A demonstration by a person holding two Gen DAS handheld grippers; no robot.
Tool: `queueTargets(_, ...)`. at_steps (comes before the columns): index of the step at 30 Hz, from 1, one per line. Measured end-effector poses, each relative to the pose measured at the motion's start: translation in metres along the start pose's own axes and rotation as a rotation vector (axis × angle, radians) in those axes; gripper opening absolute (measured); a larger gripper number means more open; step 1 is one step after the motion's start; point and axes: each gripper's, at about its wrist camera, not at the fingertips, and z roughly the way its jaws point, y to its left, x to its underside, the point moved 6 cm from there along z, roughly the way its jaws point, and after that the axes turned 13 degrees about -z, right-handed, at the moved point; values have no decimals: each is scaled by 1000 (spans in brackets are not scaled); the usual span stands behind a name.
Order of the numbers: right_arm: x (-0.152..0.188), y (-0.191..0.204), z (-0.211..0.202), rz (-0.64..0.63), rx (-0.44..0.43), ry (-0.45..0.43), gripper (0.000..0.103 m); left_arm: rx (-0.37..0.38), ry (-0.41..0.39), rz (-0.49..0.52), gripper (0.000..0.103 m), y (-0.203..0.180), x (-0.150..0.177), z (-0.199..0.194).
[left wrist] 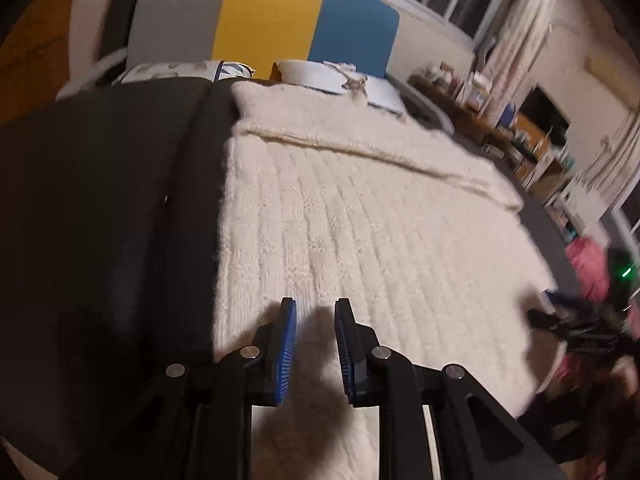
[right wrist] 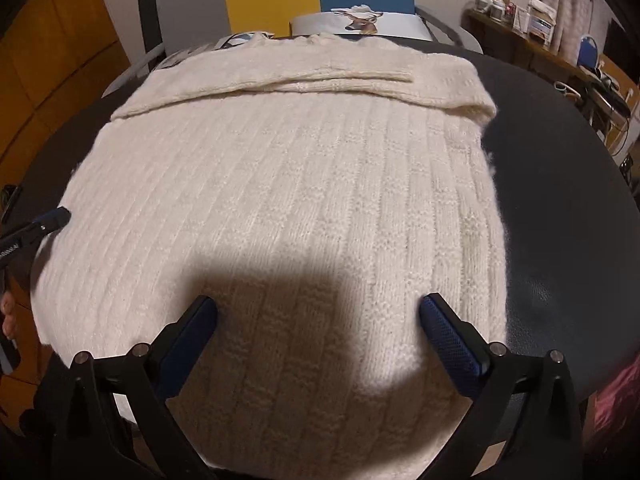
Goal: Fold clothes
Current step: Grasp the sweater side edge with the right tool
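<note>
A cream ribbed knitted sweater lies flat on a dark table, its sleeves folded across the far part. My left gripper hovers over the sweater's near left part. Its blue pads stand a narrow gap apart and no cloth shows pinched between them. My right gripper stands wide open just above the sweater near its front edge, with nothing held. In the right wrist view the left gripper's tip shows at the sweater's left edge. The right gripper appears blurred at the right in the left wrist view.
Bare dark table lies to the right of the sweater. Behind the table stand a grey, yellow and blue panel and a deer-print cushion. Cluttered shelves line the right wall. A pink sleeve shows at the right.
</note>
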Motion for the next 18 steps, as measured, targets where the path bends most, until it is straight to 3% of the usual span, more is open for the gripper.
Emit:
queueTargets(3, -1, 5, -1, -9, -18, -43, 103, 15, -8, -42, 19, 9, 10, -15)
queueTargets(6, -3, -3, -8, 51, -103, -123, 103, 48, -12, -118, 19, 33, 24, -37)
queueTargets(11, 1, -40, -30, 269, -354, -214, 103, 113, 39, -248, 20, 68, 41, -49)
queueTargets(18, 34, -94, -44, 491, -436, -224, 103, 262, 103, -369, 21, 78, 49, -41)
